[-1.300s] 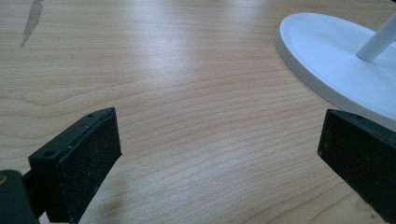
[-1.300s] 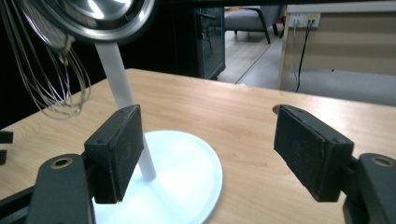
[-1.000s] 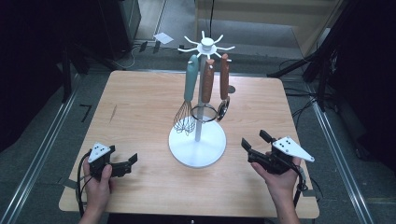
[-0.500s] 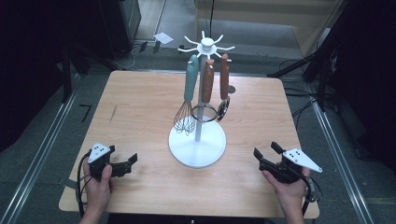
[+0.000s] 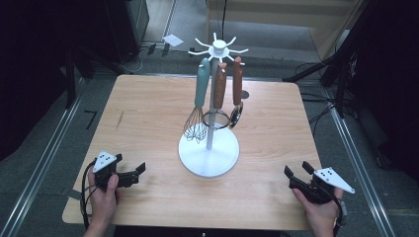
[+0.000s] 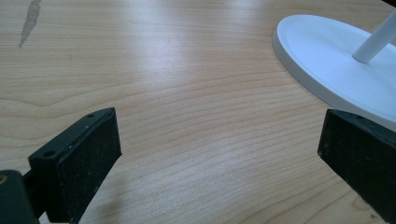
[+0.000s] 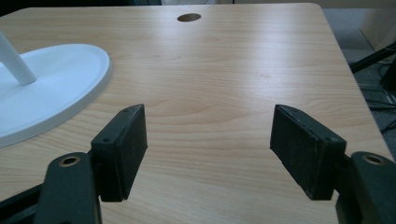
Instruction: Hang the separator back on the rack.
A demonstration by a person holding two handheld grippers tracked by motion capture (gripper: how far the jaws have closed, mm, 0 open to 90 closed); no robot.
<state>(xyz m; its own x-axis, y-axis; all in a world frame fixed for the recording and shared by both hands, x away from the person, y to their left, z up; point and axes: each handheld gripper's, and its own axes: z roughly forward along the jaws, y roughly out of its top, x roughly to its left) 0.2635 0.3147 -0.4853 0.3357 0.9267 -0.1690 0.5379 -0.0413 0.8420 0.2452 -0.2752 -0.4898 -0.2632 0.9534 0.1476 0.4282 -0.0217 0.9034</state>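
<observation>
In the high view, the white utensil stand (image 5: 209,157) stood near the middle of the wooden table (image 5: 148,108), with a teal-handled whisk (image 5: 197,106) and two wooden-handled utensils (image 5: 227,89) hanging from its hooks. The left gripper (image 5: 139,171) rested near the front left corner, the right gripper (image 5: 296,175) near the front right corner; both were well apart from the stand, jaws spread, holding nothing.

In the left gripper view, the jaws stood wide over bare wood, the stand's round base (image 6: 327,70) lying ahead toward the right.

In the right gripper view, the jaws were likewise apart and empty, the base (image 7: 51,88) off to the left.

Judging from this, no utensil had been taken from the hooks and nothing lay on the table; the handling itself appeared yet to be done.
</observation>
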